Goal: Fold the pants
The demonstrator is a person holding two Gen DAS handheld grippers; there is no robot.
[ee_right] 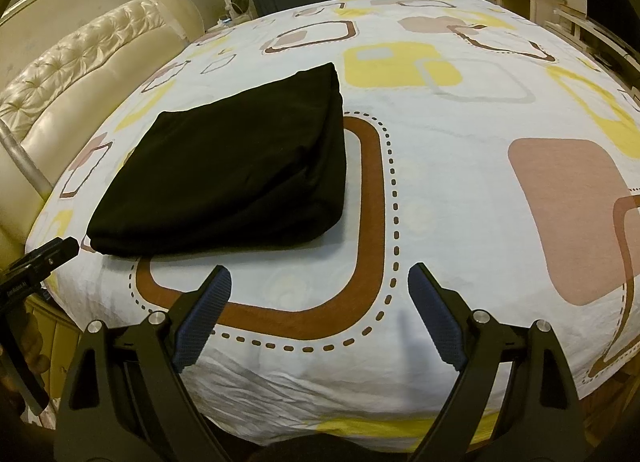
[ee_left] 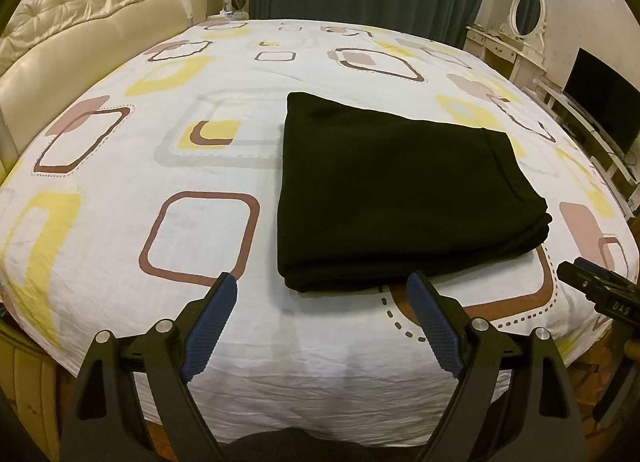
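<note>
Lettering on the grippers only
White letters "DAS" stand on the right gripper (ee_left: 588,282) body, seen from the left wrist; the left gripper (ee_right: 60,250) carries small white print, too blurred to read

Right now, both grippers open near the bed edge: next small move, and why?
Probably just draw both back and stop. The black pants already lie as a compact stacked rectangle on the bedsheet, layered edges roughly aligned. The left gripper and right gripper are open, holding nothing.
</note>
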